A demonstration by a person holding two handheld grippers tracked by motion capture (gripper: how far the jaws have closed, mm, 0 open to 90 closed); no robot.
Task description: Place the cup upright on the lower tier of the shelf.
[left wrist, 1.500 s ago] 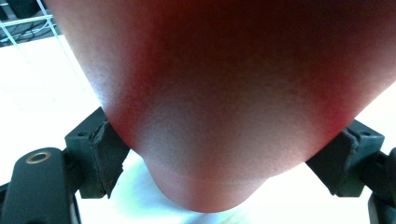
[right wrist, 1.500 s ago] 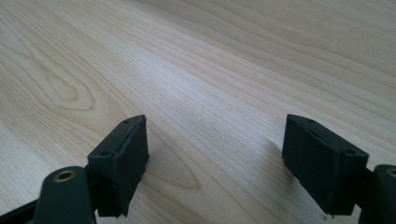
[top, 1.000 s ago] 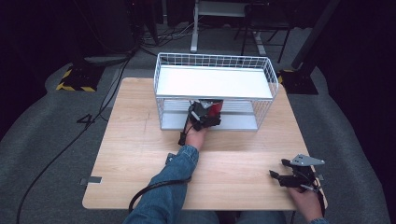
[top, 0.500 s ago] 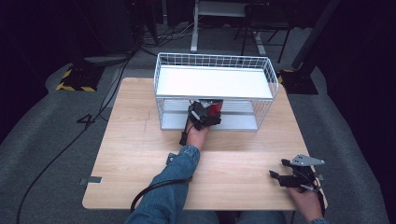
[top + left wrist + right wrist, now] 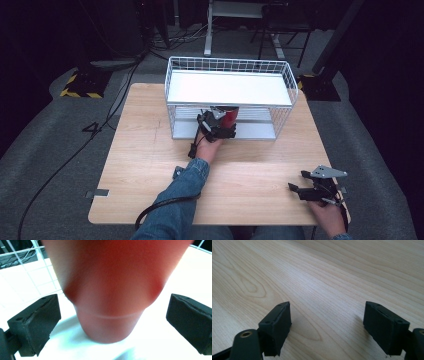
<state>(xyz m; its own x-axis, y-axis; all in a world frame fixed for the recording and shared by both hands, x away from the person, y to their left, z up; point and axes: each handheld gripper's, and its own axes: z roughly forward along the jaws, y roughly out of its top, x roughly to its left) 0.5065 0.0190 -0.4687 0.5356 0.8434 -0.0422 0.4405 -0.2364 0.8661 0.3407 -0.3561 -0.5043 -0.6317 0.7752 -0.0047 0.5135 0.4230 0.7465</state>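
A red cup (image 5: 230, 117) stands on the lower shelf of a white wire rack (image 5: 170, 75). In the left gripper view the cup (image 5: 110, 290) looms close and blurred between the two black pads (image 5: 35, 325). My left gripper (image 5: 226, 124) reaches into the rack's front. Its jaws have just been opening, and they now stand wide, with a gap between each pad and the cup. My right gripper (image 5: 297, 181) rests low over the wooden table (image 5: 145, 150) at the near right, open, with bare wood between its pads (image 5: 277, 325).
The rack's white top shelf (image 5: 227, 87) overhangs the cup and my left gripper. A cable (image 5: 160, 207) trails from the left sleeve off the table's near edge. Dark floor, cables and stands surround the table.
In the high view the left hand stays at the rack's lower shelf beside the red cup, barely shifted. The right hand has not moved.
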